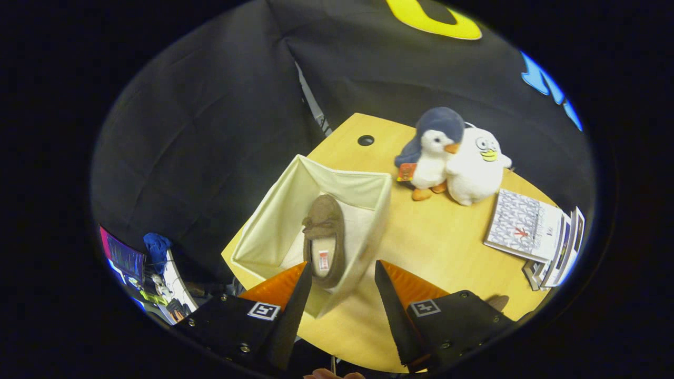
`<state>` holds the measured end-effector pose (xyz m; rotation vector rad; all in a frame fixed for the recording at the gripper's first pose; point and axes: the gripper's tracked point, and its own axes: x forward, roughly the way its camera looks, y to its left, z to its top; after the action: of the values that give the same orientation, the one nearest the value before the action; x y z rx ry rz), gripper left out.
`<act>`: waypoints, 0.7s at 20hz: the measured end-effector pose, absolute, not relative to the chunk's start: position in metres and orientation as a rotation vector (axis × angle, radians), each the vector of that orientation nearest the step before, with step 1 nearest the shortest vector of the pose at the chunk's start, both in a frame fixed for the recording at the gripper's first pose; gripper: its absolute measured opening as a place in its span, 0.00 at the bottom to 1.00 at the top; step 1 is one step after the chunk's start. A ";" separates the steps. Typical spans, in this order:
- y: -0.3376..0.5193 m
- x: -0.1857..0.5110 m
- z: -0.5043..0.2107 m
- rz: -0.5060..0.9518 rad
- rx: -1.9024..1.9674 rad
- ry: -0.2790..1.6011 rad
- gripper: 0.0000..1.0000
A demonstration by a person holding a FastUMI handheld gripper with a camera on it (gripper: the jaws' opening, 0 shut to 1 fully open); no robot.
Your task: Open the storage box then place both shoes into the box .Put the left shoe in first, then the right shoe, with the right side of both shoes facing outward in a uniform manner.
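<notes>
- Gripper view, storage box (274,231): a cream fabric box stands open-topped at the near left corner of the worktop (437,247). Its walls are raised, though the one nearest the gripper sags outward.
- Gripper view, shoe (324,239): one brown slipper with a small bow lies inside the box against that sagging wall, toe pointing away from the gripper, pale insole showing. Which foot it fits cannot be settled from here; going by the task's order, it is judged to be the left.
- Step in hand: the box is open and the first shoe is in. The second shoe is judged still outstanding.
- Next move: it calls for finding the right shoe, gripping it firmly, and laying it beside the first with the same side turned outward. The free space lies on the box's far side from the sagging wall.
- Gripper (342,279): the fingers are spread wide and hold nothing. They hover above the near end of the box; the heel of the shoe and the sagging wall show in the gap between them, untouched as far as can be judged.
- Other items, relative to the box: two plush toys, a penguin (434,152) and a white bird (476,166), stand touching each other beyond the box. A fanned stack of booklets (537,231) lies well apart from it, on the side the toys occupy.
</notes>
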<state>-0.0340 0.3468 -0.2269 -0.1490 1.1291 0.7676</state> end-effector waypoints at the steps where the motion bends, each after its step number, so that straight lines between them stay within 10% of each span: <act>1: 0.330 -0.033 -0.228 0.746 -0.141 1.127 0.75; 14: 0.113 -0.012 -0.275 0.344 0.059 1.117 0.75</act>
<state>-0.0115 0.1134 -0.2748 0.0587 1.1168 0.3439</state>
